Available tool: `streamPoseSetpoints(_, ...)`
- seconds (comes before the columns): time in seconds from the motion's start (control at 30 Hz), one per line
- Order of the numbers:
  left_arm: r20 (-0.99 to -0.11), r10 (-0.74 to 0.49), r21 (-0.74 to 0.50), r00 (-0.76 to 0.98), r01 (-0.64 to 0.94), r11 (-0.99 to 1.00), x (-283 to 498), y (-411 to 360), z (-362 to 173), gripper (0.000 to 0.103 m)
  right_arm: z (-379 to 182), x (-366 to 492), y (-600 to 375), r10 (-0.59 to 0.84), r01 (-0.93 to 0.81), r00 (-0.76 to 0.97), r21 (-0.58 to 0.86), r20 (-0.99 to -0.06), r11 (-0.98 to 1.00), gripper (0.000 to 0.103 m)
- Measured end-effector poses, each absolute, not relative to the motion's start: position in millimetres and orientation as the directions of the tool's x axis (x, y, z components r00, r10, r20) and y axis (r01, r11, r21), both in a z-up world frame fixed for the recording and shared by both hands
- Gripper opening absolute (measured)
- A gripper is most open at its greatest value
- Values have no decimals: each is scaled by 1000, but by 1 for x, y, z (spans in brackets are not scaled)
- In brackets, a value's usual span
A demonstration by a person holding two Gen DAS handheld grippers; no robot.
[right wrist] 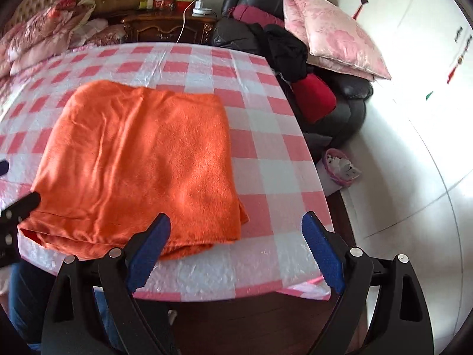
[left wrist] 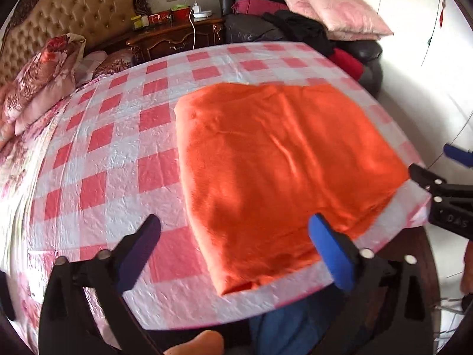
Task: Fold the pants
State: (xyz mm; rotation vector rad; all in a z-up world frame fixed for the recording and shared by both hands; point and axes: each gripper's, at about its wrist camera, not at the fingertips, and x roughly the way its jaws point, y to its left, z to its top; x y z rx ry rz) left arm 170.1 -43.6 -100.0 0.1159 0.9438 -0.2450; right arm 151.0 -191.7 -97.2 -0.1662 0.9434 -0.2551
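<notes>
The orange pants (left wrist: 275, 171) lie folded into a flat rectangle on the pink-and-white checked cloth (left wrist: 118, 153), near its front edge. They also show in the right wrist view (right wrist: 139, 165). My left gripper (left wrist: 233, 236) is open and empty, above the pants' near left corner. My right gripper (right wrist: 236, 236) is open and empty, above the pants' near right corner. The right gripper's tip also shows at the right edge of the left wrist view (left wrist: 443, 183).
A bed with a tufted headboard (left wrist: 74, 14) and floral pillows (left wrist: 38, 82) lies at the left. A dark wooden nightstand (left wrist: 177, 35) stands at the back. A black sofa with pink cushions (right wrist: 334, 35) and dark clothes stands right of the table. A small pink bin (right wrist: 340, 167) sits on the floor.
</notes>
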Motion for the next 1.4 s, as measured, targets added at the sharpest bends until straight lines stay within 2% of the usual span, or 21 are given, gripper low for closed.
streamPoseSetpoints(0.1,-810,-196,-52,553,264,963,161,-45,-90,101,-87,140,-197,-269,177,559,-205,-784,963,86)
streamPoseSetpoints(0.2,-811,-189,-45,554,262,964,155,-51,-85,101,-81,132,-193,-265,171,569,-203,-779,964,86)
streamPoseSetpoints(0.3,-807,-114,33,579,238,971,150,-61,-79,101,-79,127,-192,-260,165,570,-202,-779,965,86)
streamPoseSetpoints(1.17,-805,-145,5,575,252,968,148,-63,-71,101,-81,120,-199,-266,180,563,-198,-783,963,86)
streamPoseSetpoints(1.4,-780,-202,-41,593,273,961,148,-62,-72,101,-81,120,-199,-266,178,563,-199,-783,964,86)
